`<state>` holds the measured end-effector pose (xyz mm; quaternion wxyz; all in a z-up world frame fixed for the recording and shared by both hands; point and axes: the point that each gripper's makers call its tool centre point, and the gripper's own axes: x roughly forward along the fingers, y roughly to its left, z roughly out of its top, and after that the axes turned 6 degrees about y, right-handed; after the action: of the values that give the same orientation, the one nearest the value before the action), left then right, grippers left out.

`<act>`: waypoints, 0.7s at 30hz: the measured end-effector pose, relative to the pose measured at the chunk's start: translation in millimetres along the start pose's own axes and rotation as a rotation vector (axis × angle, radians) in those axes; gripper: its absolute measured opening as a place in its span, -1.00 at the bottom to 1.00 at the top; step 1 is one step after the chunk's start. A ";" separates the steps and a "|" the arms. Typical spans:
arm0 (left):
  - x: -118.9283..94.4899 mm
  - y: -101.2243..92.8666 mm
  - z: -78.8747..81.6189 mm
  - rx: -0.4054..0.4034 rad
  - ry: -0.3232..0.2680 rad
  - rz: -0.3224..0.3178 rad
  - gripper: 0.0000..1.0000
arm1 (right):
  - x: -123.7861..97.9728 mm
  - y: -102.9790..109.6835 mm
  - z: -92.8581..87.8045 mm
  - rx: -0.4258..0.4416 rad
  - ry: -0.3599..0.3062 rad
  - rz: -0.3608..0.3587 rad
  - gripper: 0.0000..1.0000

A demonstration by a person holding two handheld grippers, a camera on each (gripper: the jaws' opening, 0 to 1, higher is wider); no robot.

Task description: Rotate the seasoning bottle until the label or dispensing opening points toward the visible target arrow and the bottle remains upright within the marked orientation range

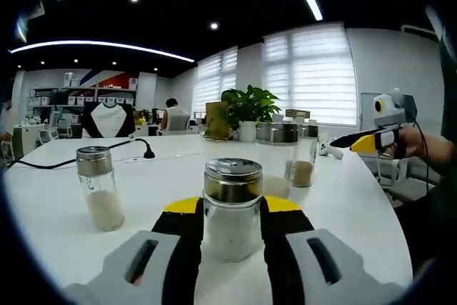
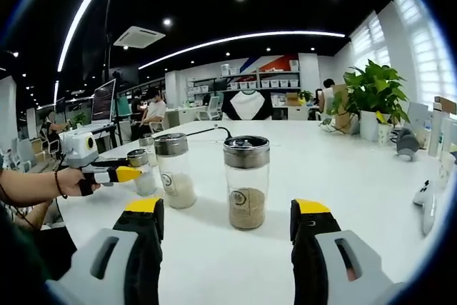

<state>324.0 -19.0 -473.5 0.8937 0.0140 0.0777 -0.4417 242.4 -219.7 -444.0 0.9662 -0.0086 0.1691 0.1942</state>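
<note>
In my left gripper view, my left gripper (image 1: 232,237) has its jaws on both sides of a glass seasoning bottle (image 1: 233,211). I cannot tell if the pads touch the glass. The bottle hides the lower middle of another bottle (image 1: 303,155) behind it. My right gripper (image 1: 368,141) is cut off by the right edge of the picture, and its jaw tips are too small to read.

In my right gripper view, my left gripper (image 2: 127,174) covers part of a small bottle (image 2: 141,171) near the table's (image 2: 343,176) left edge. The label (image 2: 239,198) on the brown-filled bottle (image 2: 247,183) is too small to read. The things at the right edge look blurry.
</note>
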 end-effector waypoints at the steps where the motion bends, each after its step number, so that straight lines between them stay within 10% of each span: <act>1: 0.2 -0.3 0.1 0.003 0.002 -0.016 -0.35 | 0.0 -0.1 0.4 -0.002 0.000 0.000 0.47; 21: 1.2 -5.4 0.0 0.012 -0.004 -0.187 -0.35 | 0.0 -10.7 2.6 -0.007 -0.007 -0.013 0.47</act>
<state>320.5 -23.2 -473.4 0.8486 0.0111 0.0741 -0.5238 247.3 -229.3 -442.0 0.9680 -0.0122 0.1650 0.1887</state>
